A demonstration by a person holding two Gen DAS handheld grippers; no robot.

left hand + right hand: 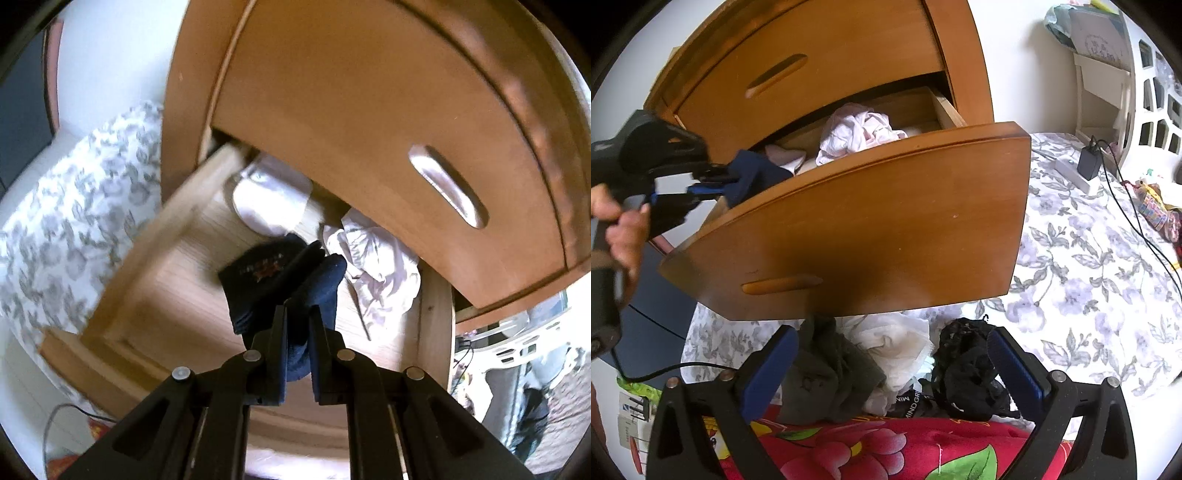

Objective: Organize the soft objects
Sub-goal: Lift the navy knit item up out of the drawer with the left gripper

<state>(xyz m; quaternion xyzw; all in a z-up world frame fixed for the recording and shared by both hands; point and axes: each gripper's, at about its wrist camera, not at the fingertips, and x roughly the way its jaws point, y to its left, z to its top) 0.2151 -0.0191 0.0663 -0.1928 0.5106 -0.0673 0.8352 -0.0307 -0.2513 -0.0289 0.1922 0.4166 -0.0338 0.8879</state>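
Observation:
My left gripper point(298, 314) is shut on a dark navy sock point(317, 288) and holds it above the open wooden drawer point(177, 258). The right wrist view shows the same gripper point(720, 177) at the drawer's left end, the navy sock point(753, 173) hanging from it. Inside the drawer lie a folded white garment point(269, 203), a crumpled pale garment point(376, 266) and a dark folded piece point(258, 269). My right gripper point(892, 349) stands open over a pile on the bed: a grey-green sock point(831, 373), white cloth point(897, 347) and black lace point(967, 365).
The drawer front point(868, 229) juts out over the pile. A closed upper drawer point(369, 110) overhangs the open one. A floral bedsheet point(1089, 277) carries a charger and cable point(1087, 162). A red flowered cloth point(886, 450) lies nearest. A white lattice basket point(1156, 92) stands at the right.

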